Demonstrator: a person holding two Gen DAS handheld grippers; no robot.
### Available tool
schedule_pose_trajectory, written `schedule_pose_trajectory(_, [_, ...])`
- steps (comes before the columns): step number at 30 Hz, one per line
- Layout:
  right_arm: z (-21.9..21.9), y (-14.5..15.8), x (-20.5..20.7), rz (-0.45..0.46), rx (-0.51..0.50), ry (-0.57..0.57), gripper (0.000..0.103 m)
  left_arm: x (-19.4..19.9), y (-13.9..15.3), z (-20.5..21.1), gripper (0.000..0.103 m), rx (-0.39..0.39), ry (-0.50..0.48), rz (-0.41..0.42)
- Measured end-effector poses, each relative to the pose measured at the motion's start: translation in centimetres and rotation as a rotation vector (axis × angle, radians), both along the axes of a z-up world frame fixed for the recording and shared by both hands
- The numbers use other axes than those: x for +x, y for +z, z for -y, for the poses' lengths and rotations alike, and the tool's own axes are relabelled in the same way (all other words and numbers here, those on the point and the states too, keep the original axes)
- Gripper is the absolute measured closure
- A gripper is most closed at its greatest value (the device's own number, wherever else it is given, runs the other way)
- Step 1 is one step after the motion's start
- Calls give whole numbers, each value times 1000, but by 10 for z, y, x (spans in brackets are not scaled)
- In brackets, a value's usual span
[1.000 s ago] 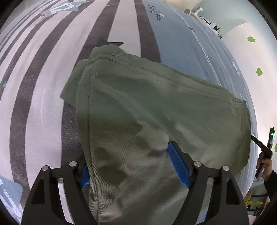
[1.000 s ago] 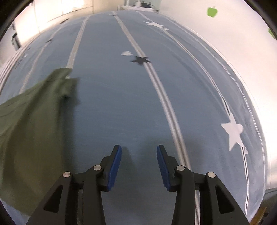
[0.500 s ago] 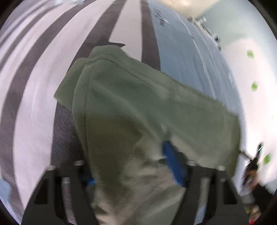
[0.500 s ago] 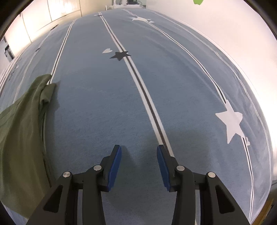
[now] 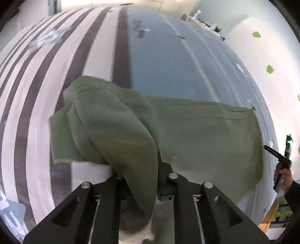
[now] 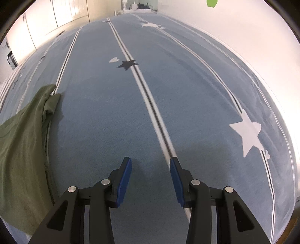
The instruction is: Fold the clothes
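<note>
Lifted since the earlier frame, my left claw has just closed on the shirt; right claw, half-open, empty, beside it.

**A bedroom at home, seen across a wide made bed**

A large bed fills both views, covered by a bedspread in blue with white stars and thin double stripes, turning to broad grey and white bands toward its left edge. Pale cupboard doors line the wall beyond the far left corner. A white wall along the right edge carries green apple-shaped stickers. Small items crowd a surface past the far end.
</note>
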State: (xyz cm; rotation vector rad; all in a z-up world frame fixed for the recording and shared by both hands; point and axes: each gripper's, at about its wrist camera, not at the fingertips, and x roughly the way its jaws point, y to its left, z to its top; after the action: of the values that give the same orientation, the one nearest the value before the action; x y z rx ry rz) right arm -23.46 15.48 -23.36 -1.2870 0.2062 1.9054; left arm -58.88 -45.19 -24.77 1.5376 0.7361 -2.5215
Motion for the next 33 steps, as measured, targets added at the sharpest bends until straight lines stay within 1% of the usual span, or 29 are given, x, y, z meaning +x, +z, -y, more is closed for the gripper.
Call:
schedule_pose_trajectory(2, [2,4,7,-8,8,2,64,-9,20,-17,93,0,-23,-16])
schedule_pose_trajectory(5, [-6,8,21,2,-3,-28,63,-29,47,-60,93,-35,-60,-35])
schedule_pose_trajectory(7, [-10,13,31,10,-1,-40,63,-22,51,-86,93,-32,-70,-45])
schedule_pose_trajectory(9, [-18,18,41,2,-6,-40,63,-35,61,-115,93,-12,-75,-45])
schedule_pose_trajectory(11, [-28,20,51,0,-23,-37,61,-55,63,-140,93,-4,-78,-40])
schedule_pose_trajectory(13, [-35,23,56,3,-32,-31,61,-58,58,-166,93,1,-73,-31])
schedule_pose_trajectory(15, [-41,27,63,2,-35,-23,61,-73,61,-185,93,20,-62,-37])
schedule_pose_trajectory(17, [-51,31,68,-8,-48,-26,61,-88,57,-203,93,26,-57,-36])
schedule_pose_trajectory(20, [-64,34,73,-12,-55,-30,60,-129,52,-237,93,10,-77,-1])
schedule_pose_trajectory(22, [-74,35,74,-20,-61,-30,60,-145,45,-258,93,-1,-93,21])
schedule_pose_trajectory(24, [-81,38,73,-29,-65,-32,59,-156,40,-278,92,-31,-111,38])
schedule_pose_trajectory(26, [-84,37,73,-29,-75,-34,59,-166,32,-294,90,-45,-121,91])
schedule_pose_trajectory(27, [-74,36,74,-27,-76,-31,59,-172,27,-301,88,-48,-124,125])
schedule_pose_trajectory(28, [-73,35,74,-23,-77,-25,59,-177,22,-307,83,-40,-128,159])
schedule_pose_trajectory(29, [-77,33,72,-22,-79,-19,59,-181,20,-311,78,-10,-134,184])
schedule_pose_trajectory(30, [-83,31,70,-21,-80,-12,59,-183,21,-316,76,20,-148,185])
schedule_pose_trajectory(31, [-82,31,70,-20,-81,-6,59,-185,24,-322,71,37,-167,173])
schedule_pose_trajectory(32, [-81,31,69,-20,-82,0,58,-187,28,-328,68,52,-188,157])
schedule_pose_trajectory(33, [-80,31,68,-20,-84,4,58,-189,34,-335,67,64,-213,134])
